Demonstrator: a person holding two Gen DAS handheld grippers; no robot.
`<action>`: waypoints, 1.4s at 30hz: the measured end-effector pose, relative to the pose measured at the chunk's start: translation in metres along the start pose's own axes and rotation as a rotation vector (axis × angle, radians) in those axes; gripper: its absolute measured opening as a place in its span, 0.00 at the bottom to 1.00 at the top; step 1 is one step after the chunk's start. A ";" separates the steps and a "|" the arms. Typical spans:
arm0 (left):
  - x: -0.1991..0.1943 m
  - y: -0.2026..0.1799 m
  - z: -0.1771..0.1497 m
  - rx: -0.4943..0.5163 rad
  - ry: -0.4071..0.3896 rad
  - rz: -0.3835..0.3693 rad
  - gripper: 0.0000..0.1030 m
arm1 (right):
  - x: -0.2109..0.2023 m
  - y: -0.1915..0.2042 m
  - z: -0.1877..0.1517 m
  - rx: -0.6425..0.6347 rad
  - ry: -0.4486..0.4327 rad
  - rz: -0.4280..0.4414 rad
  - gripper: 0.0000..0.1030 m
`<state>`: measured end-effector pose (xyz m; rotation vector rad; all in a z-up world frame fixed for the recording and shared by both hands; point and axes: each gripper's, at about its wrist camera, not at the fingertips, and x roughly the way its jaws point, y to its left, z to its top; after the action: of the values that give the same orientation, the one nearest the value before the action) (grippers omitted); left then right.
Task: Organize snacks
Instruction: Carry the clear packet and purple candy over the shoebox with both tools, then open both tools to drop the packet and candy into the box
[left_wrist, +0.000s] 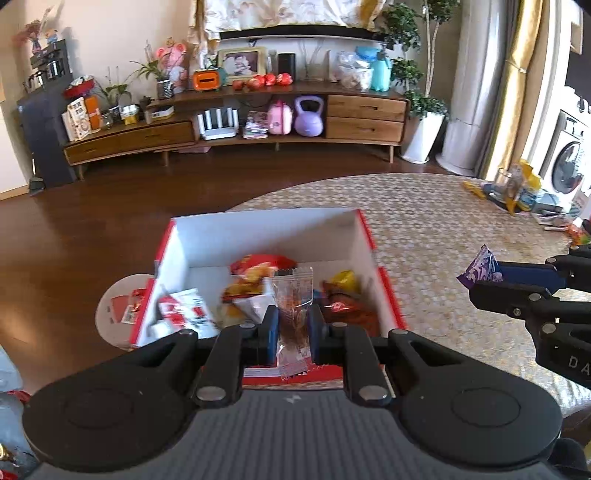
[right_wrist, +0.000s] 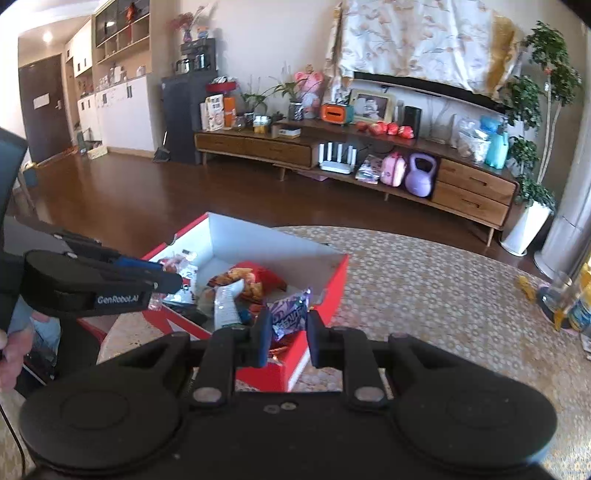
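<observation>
In the left wrist view, the left tongs (left_wrist: 291, 330) are clenching a clear packet (left_wrist: 293, 314) of reddish-brown snack, low in the centre of the frame. The packet is hanging upright just above the near edge of the red-and-white box (left_wrist: 365, 229), which is sitting on the patterned worktop (left_wrist: 461, 229) in mid-frame. Several snacks are already lying in the box: a red-and-orange bag (left_wrist: 258, 269) at the back, a white-and-red pack (left_wrist: 184, 314) to the left, and a dark orange one (left_wrist: 347, 306) to the right. At the right edge, the right tongs (left_wrist: 487, 277) are gripping a purple packet (left_wrist: 480, 267) over the bare worktop, beside the box.

In the right wrist view, the right tongs (right_wrist: 286, 325) are squeezing the purple packet (right_wrist: 290, 314) at lower centre, over the near corner of the box (right_wrist: 340, 273). The left tongs (right_wrist: 162, 277) are reaching in from the left edge over the box; their grip cannot be made out here.

Judging by this, the packing step is under way, with both packets being brought to the box. Next, each packet likely needs carrying over an open spot inside, then releasing, taking care not to snag the rim.
</observation>
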<state>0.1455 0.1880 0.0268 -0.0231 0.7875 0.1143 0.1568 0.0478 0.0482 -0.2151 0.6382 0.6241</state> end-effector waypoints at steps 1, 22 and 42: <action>0.002 0.005 0.000 -0.002 0.003 0.008 0.15 | 0.004 0.004 0.001 -0.005 0.004 0.003 0.18; 0.096 0.068 -0.003 -0.013 0.139 0.093 0.15 | 0.127 0.024 0.026 0.013 0.137 0.003 0.18; 0.158 0.058 -0.010 -0.006 0.217 0.059 0.16 | 0.176 0.014 0.012 0.079 0.216 0.051 0.20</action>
<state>0.2424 0.2594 -0.0905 -0.0182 1.0050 0.1726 0.2653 0.1469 -0.0501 -0.1942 0.8771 0.6278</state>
